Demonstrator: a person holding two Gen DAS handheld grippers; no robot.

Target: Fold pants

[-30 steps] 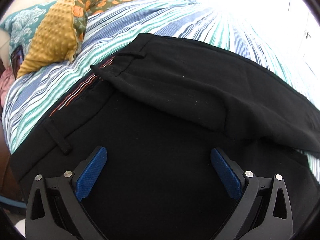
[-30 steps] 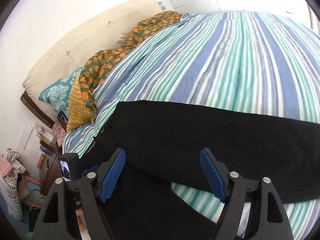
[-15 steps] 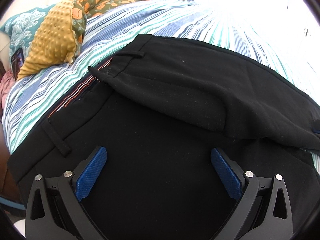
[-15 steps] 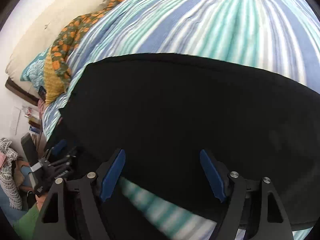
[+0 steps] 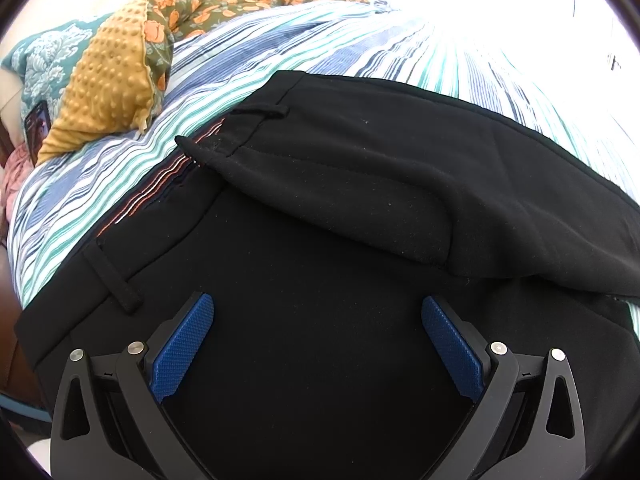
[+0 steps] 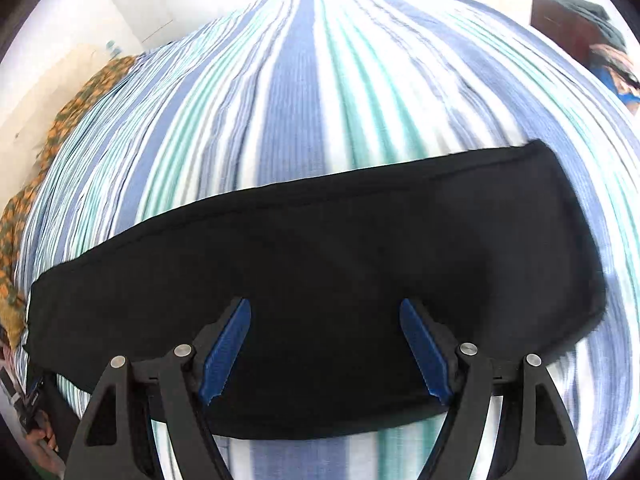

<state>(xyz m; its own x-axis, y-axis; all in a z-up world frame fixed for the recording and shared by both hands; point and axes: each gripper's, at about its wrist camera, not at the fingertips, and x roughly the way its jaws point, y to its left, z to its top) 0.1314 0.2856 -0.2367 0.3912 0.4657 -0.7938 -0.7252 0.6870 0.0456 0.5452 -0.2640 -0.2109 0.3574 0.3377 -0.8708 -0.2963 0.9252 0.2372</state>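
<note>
Pants (image 5: 360, 208), plain black, were lying across the striped bedspread (image 5: 120, 184), with one half folded over onto the other near the waistband. Left gripper (image 5: 318, 344) hung right over the seat area, blue pads spread wide and nothing between them. Past its left finger sat a mustard bumpy pillow (image 5: 104, 84) and a floral blanket (image 5: 192, 4), up by the head of the bed. Right gripper (image 6: 326, 344) was released too, hovering above the leg part (image 6: 320, 264), which stretched sideways ahead of its fingers, hem end off to its right.
</note>
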